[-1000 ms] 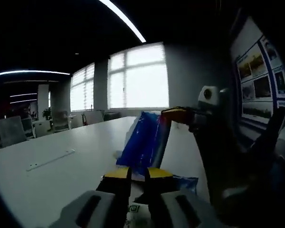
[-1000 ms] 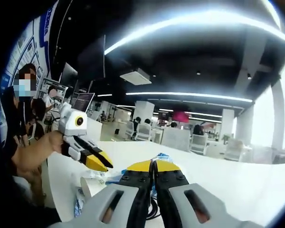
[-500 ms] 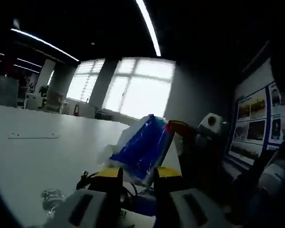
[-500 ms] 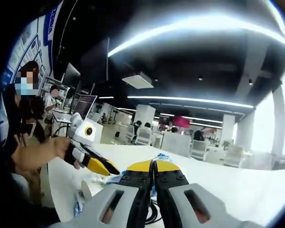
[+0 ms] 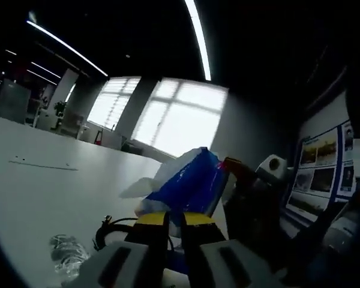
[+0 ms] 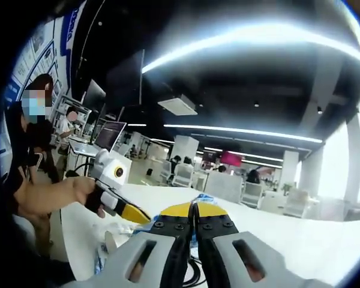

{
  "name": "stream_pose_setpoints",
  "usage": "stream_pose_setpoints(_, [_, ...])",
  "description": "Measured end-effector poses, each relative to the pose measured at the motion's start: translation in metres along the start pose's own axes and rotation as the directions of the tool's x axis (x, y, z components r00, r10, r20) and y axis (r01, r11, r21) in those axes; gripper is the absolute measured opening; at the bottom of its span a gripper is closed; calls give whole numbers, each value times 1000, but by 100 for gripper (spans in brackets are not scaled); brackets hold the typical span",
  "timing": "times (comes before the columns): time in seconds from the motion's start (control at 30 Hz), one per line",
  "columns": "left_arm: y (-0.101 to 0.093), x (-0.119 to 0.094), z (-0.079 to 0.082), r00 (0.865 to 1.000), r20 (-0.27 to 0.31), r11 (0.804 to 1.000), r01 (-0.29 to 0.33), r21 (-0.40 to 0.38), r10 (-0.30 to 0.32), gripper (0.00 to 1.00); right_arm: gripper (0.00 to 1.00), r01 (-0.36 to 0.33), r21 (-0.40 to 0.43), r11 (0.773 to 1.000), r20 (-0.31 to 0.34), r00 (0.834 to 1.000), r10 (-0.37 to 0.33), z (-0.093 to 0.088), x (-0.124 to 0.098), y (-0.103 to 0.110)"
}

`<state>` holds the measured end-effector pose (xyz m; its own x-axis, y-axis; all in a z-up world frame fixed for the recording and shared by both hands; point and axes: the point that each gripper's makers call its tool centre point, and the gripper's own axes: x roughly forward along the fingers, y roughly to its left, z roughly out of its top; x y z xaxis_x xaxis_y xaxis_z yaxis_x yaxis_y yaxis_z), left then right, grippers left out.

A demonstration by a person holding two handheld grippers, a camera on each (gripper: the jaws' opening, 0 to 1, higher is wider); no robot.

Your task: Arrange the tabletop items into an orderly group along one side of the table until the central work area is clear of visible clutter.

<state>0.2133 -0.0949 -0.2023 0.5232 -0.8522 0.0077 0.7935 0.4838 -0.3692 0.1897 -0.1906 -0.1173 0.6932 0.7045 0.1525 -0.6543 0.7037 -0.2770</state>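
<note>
Left gripper view shows the left gripper clamped on a blue pack while the right gripper's 2 jaws meet; that corner pinch could slip.

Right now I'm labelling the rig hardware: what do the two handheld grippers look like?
Each gripper has pale grey moulded jaw arms with dark oval slots, black mid sections and yellow tips. This shows on the left gripper and the right gripper. In the right gripper view the left one appears side-on, held in a bare hand. The right gripper's tips meet along a thin dark seam.
</note>
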Motion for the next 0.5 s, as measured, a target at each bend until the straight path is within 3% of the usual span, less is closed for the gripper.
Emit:
stream_pose_setpoints(0.17, [0, -2, 3, 1000, 18, 999, -12, 35, 11, 0, 0, -1, 2, 1000, -3, 1000, 1, -1, -1, 0])
stream_pose_setpoints(0.5, [-2, -3, 17, 998, 50, 993, -33, 116, 27, 0, 0, 20, 13, 1000, 0, 1000, -20, -4, -4, -6])
